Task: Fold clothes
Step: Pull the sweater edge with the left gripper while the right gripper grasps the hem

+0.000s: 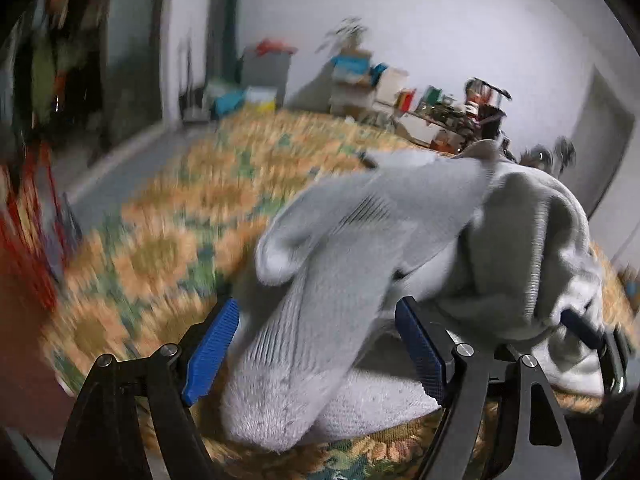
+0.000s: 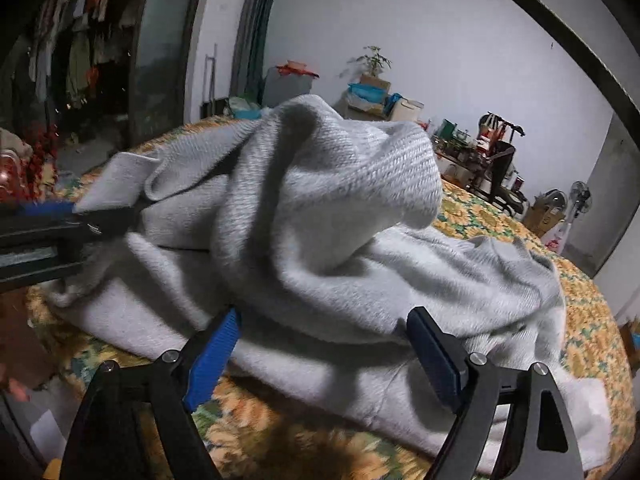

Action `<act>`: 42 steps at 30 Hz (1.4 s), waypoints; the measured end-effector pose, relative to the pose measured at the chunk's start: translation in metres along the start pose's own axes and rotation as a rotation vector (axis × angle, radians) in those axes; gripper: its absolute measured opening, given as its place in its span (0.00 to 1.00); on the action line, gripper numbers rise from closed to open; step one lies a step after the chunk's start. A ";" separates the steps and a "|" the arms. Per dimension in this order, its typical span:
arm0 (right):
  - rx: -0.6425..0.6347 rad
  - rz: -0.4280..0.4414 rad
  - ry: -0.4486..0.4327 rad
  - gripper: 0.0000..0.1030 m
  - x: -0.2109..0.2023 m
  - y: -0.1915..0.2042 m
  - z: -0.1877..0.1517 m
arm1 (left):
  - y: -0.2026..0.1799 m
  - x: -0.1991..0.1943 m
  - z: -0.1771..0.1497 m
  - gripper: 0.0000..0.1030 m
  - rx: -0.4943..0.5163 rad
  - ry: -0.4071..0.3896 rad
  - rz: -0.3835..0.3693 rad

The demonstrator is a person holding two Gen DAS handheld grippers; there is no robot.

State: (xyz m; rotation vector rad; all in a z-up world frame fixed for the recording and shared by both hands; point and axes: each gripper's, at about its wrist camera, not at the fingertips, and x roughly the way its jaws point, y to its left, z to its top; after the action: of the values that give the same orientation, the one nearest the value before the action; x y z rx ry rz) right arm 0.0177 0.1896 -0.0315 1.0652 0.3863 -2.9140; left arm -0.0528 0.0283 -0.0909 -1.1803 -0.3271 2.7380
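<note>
A light grey knitted garment (image 1: 360, 220) lies bunched on the flower-patterned bedspread (image 1: 172, 200). My left gripper (image 1: 318, 304) is open, and a fold of the garment rises between its blue pads (image 1: 212, 352) without being pinched. The other gripper's dark finger (image 1: 584, 328) shows at the right edge, half buried in the cloth. In the right wrist view the garment (image 2: 320, 184) heaps up in a tall crumpled mound. My right gripper (image 2: 325, 314) stands open at the mound's near edge, with the cloth just past its fingertips. The left gripper's finger (image 2: 52, 216) reaches in from the left, beside a flat flap.
The bedspread (image 2: 500, 216) stretches back to a white wall lined with boxes (image 2: 368, 96), a potted plant (image 2: 374, 58) and a cluttered table (image 2: 472, 148). Hanging clothes (image 2: 80, 52) fill a dark wardrobe at the left. A fan (image 2: 580, 196) stands at the right.
</note>
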 end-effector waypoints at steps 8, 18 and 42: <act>-0.139 0.030 0.008 0.79 0.011 0.023 -0.015 | 0.029 0.005 -0.001 0.57 -0.197 0.047 -0.118; -0.045 -0.066 0.043 0.24 0.041 0.012 0.000 | 0.053 -0.044 0.003 0.10 -0.236 -0.027 -0.092; -0.123 -0.105 0.078 0.63 0.052 0.006 0.008 | 0.091 -0.049 -0.002 0.10 -0.247 0.132 0.030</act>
State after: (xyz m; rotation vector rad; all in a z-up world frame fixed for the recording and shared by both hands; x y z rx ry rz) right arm -0.0264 0.1859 -0.0604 1.1767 0.6339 -2.8985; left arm -0.0215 -0.0702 -0.0812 -1.4275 -0.6515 2.6864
